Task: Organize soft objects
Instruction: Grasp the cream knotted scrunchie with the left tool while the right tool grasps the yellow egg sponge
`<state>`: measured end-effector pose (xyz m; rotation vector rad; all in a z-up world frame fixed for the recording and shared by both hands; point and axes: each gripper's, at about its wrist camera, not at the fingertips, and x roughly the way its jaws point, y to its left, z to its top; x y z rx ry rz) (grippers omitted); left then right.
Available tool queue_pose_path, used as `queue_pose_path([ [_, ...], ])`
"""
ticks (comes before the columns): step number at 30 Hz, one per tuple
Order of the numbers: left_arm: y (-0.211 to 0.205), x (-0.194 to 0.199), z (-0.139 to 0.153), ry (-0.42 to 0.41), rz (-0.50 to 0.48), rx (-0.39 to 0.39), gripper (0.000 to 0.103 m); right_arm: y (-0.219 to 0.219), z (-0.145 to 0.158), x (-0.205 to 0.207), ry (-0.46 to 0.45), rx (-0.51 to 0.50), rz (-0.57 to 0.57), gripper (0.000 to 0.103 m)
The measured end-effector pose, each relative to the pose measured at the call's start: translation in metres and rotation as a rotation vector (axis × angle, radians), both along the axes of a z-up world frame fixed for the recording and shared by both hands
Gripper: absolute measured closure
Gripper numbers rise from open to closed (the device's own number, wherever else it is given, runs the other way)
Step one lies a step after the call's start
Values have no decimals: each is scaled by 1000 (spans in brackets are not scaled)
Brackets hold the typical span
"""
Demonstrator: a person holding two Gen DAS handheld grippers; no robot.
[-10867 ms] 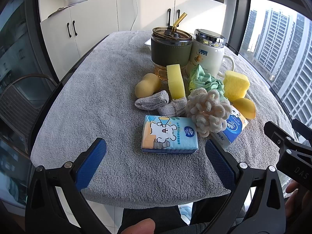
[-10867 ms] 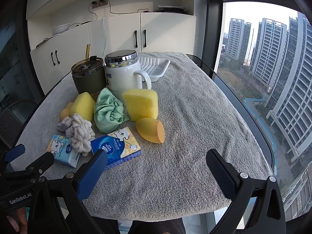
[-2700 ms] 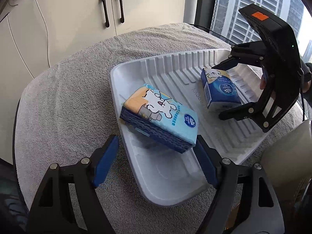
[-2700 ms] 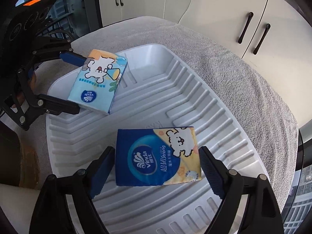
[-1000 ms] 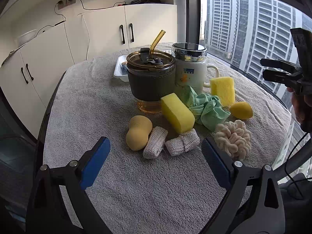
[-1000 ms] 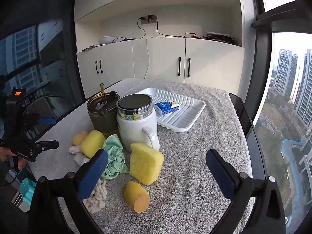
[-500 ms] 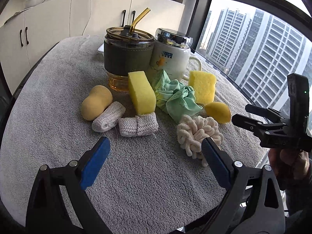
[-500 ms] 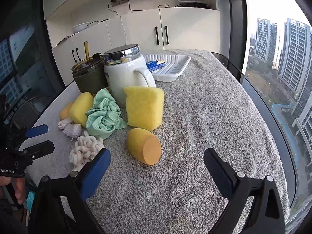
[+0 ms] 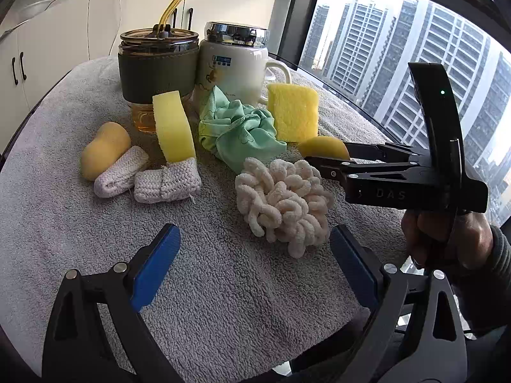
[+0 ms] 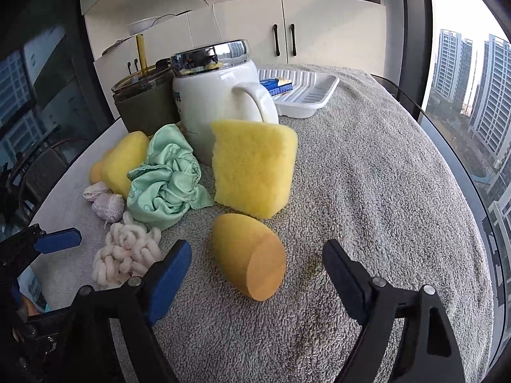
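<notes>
An orange-yellow egg-shaped sponge (image 10: 249, 255) lies on the grey towel, between and just ahead of the pads of my right gripper (image 10: 257, 274). Its jaws are closing, with gaps still showing on both sides of the sponge. In the left wrist view, my left gripper (image 9: 255, 266) stands open just short of a cream looped scrunchie (image 9: 284, 201). Behind them lie a green cloth scrunchie (image 9: 239, 134), a square yellow sponge (image 10: 254, 172), a narrow yellow sponge (image 9: 172, 127), two knitted rolls (image 9: 166, 180) and a peanut-shaped sponge (image 9: 103, 150).
A straw cup (image 9: 158, 73) and a white lidded mug (image 9: 233, 63) stand behind the soft things. A white ribbed tray (image 10: 306, 95) at the back holds a blue tissue pack (image 10: 276, 84). The table edge runs close on the right, by the window.
Both grippers have sunk and come in closer to the pile. The right jaws have narrowed around the egg-shaped sponge. The left jaws keep their width.
</notes>
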<state>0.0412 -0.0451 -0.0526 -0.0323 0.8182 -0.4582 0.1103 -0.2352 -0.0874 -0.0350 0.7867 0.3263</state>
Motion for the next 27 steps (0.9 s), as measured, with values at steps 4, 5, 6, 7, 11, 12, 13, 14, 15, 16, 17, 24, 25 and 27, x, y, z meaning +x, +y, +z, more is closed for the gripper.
queue_pose_path([
  [4,-5,1,-5,12,6,9,7,-1,0,-1,-3,6,17,55],
  [5,-6,2,-7,17,6,9,8,0,0,-2,-7,0,25,58],
  [6,-7,2,-7,21,7,7,9,1,0,-3,-11,-8,31,59],
  [7,-8,2,-7,22,15,10,9,2,0,-4,-15,-11,38,59],
  [11,-13,7,-6,33,30,16,9,-1,5,-12,-34,5,31,61],
  [12,-15,8,-4,31,28,22,9,-3,7,-15,-45,10,23,61],
  [13,-19,8,-4,29,25,28,9,-5,10,-16,-53,11,14,61],
  [14,-24,10,-3,30,19,35,9,-8,11,-17,-56,9,6,61],
  [15,-28,10,-3,32,13,42,9,-11,11,-17,-55,6,0,61],
  [16,-32,10,-3,31,7,49,8,-13,11,-17,-54,5,-6,61],
  [17,-37,11,-3,26,-2,55,8,-16,10,-17,-50,7,-12,61],
  [24,-63,19,-11,-2,14,142,37,-26,7,-19,-43,16,-20,61],
  [25,-64,20,-10,-7,14,151,42,-27,7,-20,-44,16,-21,61],
  [27,-62,26,-9,-8,19,147,59,-28,6,-20,-45,16,-24,61],
])
